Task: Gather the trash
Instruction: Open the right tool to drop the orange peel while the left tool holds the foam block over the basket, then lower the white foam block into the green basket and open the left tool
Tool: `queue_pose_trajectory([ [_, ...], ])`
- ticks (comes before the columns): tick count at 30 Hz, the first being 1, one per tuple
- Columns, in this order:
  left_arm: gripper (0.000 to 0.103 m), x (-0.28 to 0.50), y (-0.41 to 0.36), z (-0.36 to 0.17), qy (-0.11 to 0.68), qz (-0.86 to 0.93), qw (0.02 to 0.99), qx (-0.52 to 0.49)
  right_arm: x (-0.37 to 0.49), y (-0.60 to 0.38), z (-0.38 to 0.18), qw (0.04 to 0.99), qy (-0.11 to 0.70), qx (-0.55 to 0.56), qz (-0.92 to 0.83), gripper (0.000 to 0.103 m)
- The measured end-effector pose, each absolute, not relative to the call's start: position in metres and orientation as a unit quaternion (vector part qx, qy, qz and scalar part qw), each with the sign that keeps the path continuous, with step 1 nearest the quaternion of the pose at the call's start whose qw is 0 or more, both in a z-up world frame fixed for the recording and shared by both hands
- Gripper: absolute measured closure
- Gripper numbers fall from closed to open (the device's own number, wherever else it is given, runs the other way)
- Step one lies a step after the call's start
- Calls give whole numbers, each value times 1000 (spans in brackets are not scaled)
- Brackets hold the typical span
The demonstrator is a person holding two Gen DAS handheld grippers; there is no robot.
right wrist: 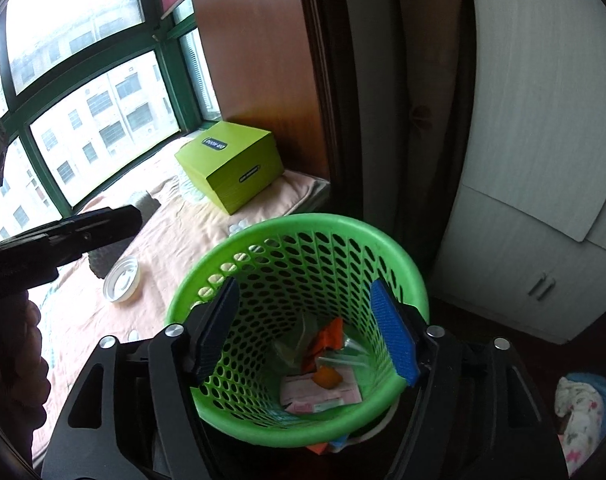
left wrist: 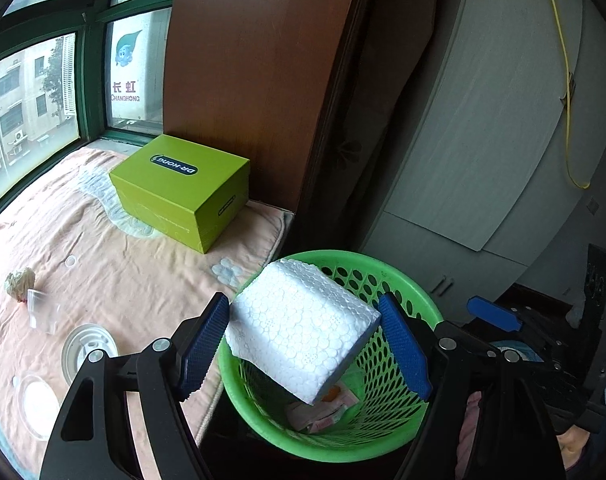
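Window (left wrist: 35,80): running along the far side of the bedding, green frame, bldgs showing outside.
Grey cabinet (left wrist: 483,120): standing at right behind the bin; yellow cord (left wrist: 563,80) hanging down its front.
Wood panel (left wrist: 255,60): rising behind the green box, btwn window & cabinet.
Peach blanket (left wrist: 123,264): lying flat under the window, carrying the box & loose trash.
Green basket (left wrist: 419,292): sitting on the floor just beside the blanket's edge, perforated wall, mouth facing up.
Green box (left wrist: 175,184): resting on the blanket's far corner, lid on, against the wood panel.
Foam block (left wrist: 303,328): white, tilting, hanging over the basket mouth w/ its low corner dipping inside the rim; not resting on the bottom.
L gripper (left wrist: 305,300): clamping the foam block, blue pads pressing on its two opposite sides.
R gripper (right wrist: 306,285): jaws standing apart w/ nothing btwn them, pointing down into the basket (right wrist: 303,222).
White round lid (left wrist: 89,346): lying on the blanket near the L gripper's left finger.
Clear round lid (left wrist: 37,404): lying near the blanket's near edge, beside the white one.
Clear cup (left wrist: 43,308): lying on its side, touching the wad.
Crumpled wad (left wrist: 21,280): sitting at the blanket's left.
Binned trash (right wrist: 323,384): papers, orange scraps & clear wrap lying on the basket bottom.
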State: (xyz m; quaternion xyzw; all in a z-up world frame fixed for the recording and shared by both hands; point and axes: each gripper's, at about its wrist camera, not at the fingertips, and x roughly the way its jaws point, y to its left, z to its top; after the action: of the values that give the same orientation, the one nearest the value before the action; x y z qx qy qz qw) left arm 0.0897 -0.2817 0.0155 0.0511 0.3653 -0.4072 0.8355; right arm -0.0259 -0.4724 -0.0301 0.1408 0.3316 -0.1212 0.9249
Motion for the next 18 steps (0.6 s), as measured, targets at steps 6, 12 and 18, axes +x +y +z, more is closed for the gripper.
queue_pose_trajectory([
  [6, 29, 89, -293, 11, 375, -410, 829, 55, -31, -478, -28, 926, 324, 144, -127, 30],
  [12, 28, 90, -301, 6, 386, -416, 822, 52, -34, -481, -26, 927, 320, 147, -131, 29],
  [18, 20, 89, -305, 3, 392, -422, 816, 48, -36, -482, -26, 928, 317, 148, -132, 28],
])
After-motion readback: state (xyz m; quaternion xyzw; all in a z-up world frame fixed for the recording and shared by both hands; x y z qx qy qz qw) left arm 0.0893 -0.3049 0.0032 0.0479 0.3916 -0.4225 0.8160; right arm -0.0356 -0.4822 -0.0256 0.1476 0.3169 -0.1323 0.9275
